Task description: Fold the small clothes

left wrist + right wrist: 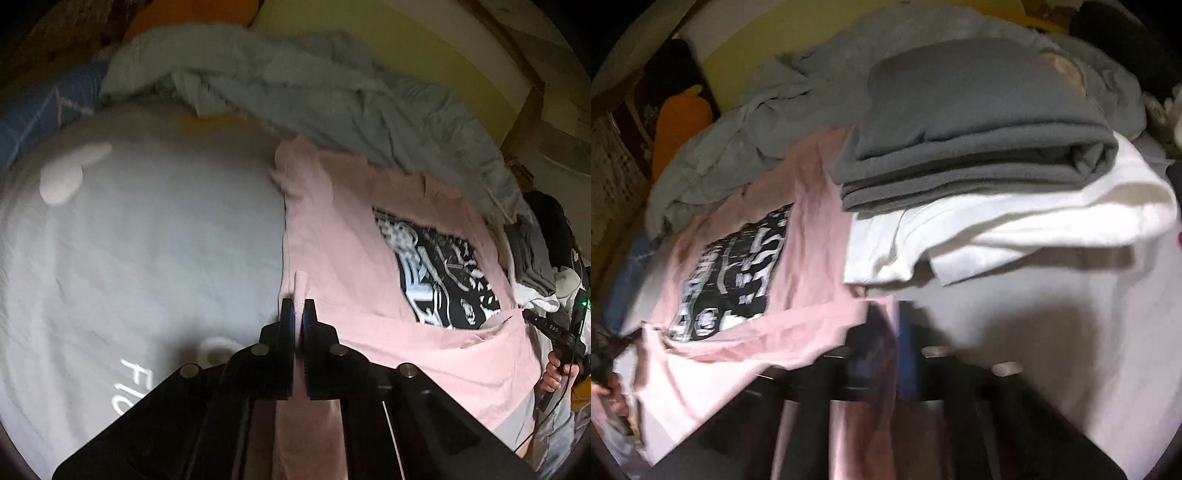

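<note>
Evidently mid-fold: the left claw (298, 308) and right claw (886, 321) each pinch a near corner of the pink T-shirt (347, 251) on the bed (147, 236). Next, I judge, both corners go toward the bed's far edge together.

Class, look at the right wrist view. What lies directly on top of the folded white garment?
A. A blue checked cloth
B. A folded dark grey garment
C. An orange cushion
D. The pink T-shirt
B: the folded dark grey garment sits stacked on the white garment, while the pink T-shirt lies spread beside the stack, to its left in the picture.
</note>
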